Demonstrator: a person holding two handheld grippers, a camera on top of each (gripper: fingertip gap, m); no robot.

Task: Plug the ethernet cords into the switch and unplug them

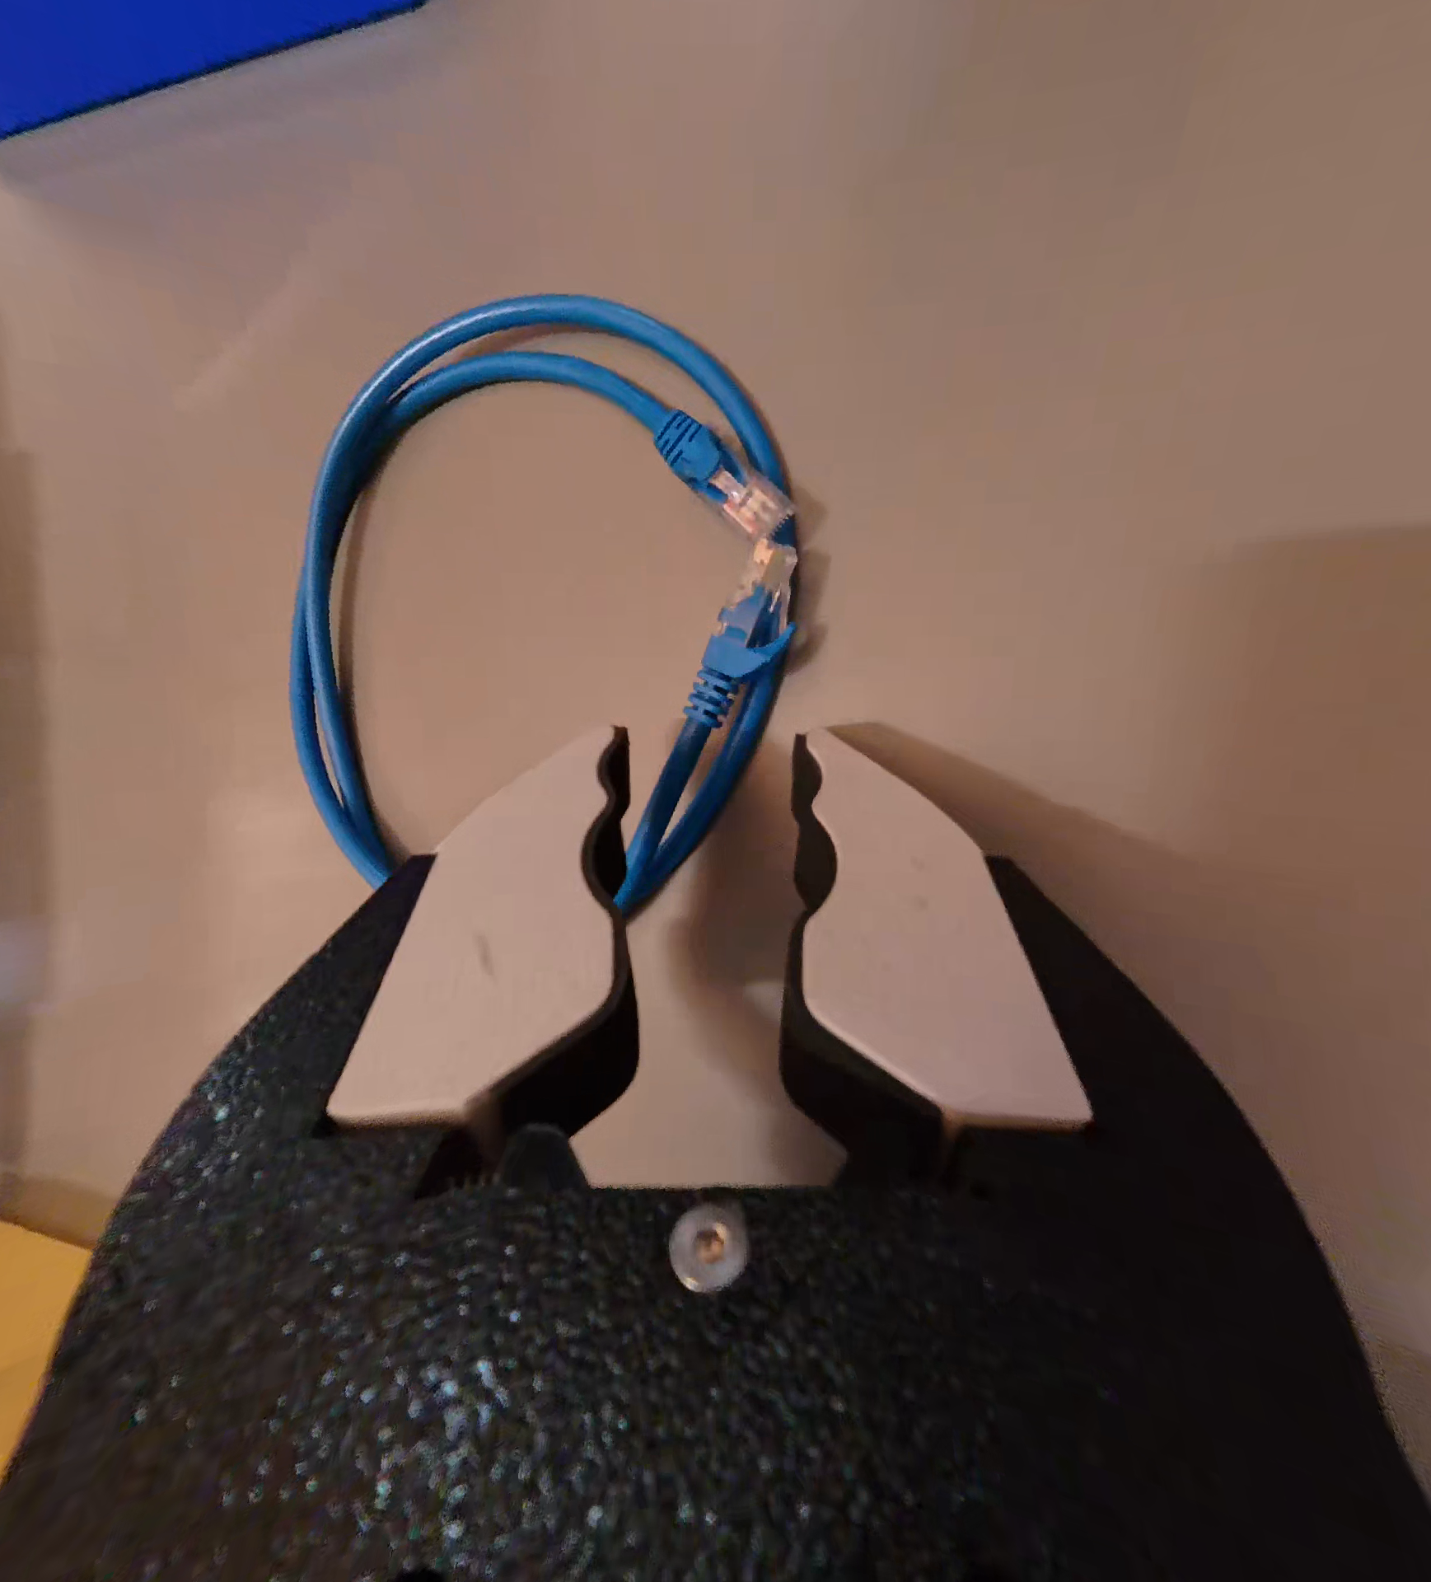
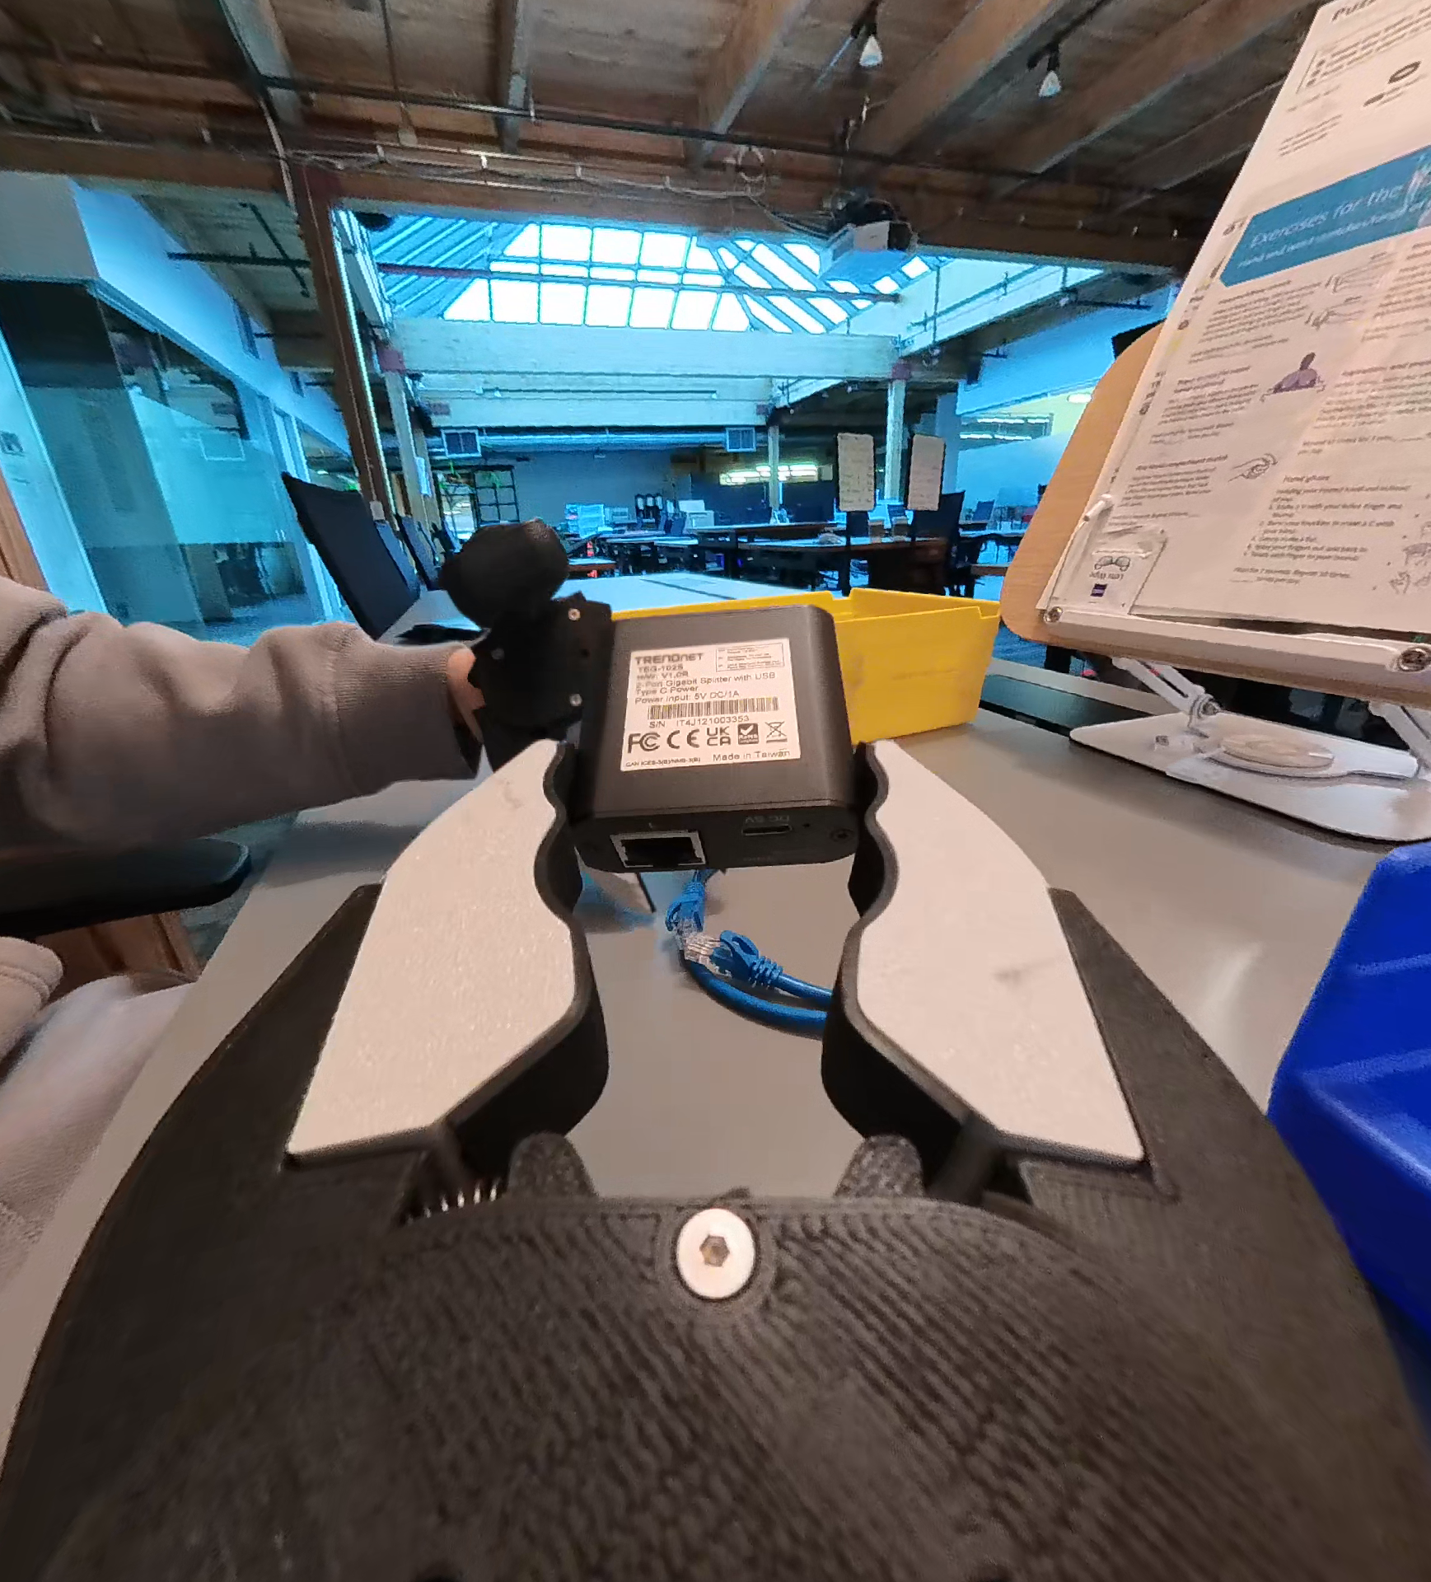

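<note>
**Switch held up, cord coiled on the table**

The black switch [image 2: 712,736] is clamped between the fingers of the right gripper [image 2: 707,800], above the grey table [image 2: 1122,865]. Its port side faces the camera and its label faces up. The blue ethernet cord [image 1: 335,616] lies coiled, both plugs near each other. The left gripper [image 1: 710,775] hangs spread apart over it, holding nothing. The far side of the switch is hidden. A yellow bin [image 2: 917,659] and a blue bin [image 2: 1413,1070] stand in a large hall with a wooden ceiling.
</note>
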